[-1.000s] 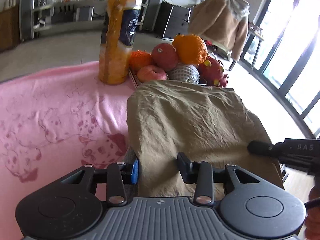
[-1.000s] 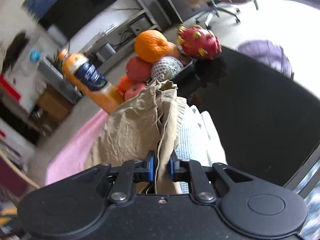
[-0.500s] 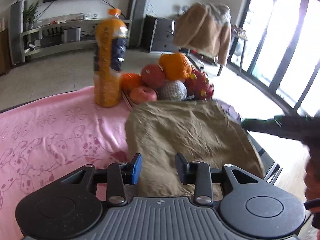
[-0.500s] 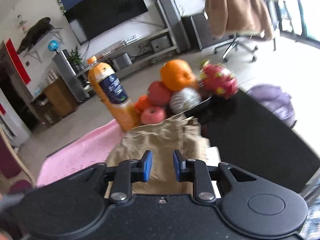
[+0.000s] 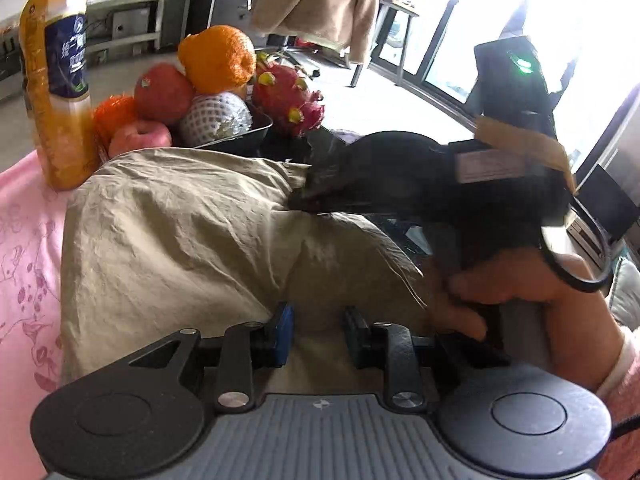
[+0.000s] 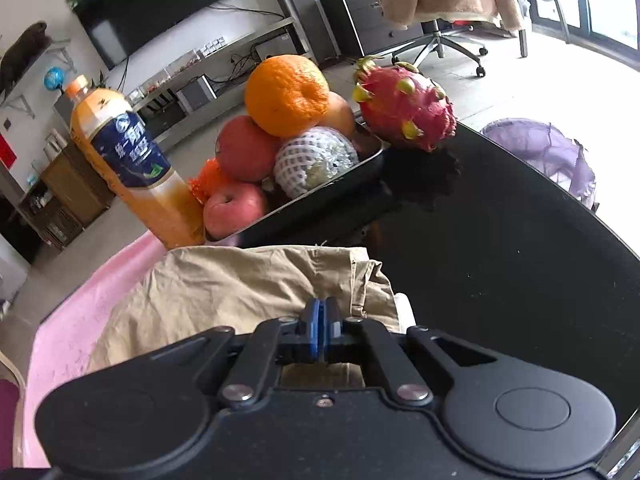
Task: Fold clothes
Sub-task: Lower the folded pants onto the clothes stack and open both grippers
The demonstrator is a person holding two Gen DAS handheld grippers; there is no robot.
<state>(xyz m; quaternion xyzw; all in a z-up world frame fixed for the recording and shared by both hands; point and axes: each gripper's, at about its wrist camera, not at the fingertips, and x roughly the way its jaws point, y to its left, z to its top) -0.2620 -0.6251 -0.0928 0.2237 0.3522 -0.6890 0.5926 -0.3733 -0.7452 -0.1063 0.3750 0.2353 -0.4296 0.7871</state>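
Your windows (image 5: 560, 20) blow out white, daylight from the right, fisheye-bent edges, motion-blurred hand (image 5: 520, 292).

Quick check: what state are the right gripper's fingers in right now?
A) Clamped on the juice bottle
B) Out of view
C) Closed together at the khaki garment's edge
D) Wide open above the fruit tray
C: in the right wrist view the right gripper has its blue-padded fingers pressed together at the edge of the khaki garment.

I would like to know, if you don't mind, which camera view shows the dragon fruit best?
The right wrist view: the dragon fruit sits whole and sharp beside the fruit tray, resting on the black table. In the left wrist view it is smaller, farther off, and partly tucked behind the large orange.
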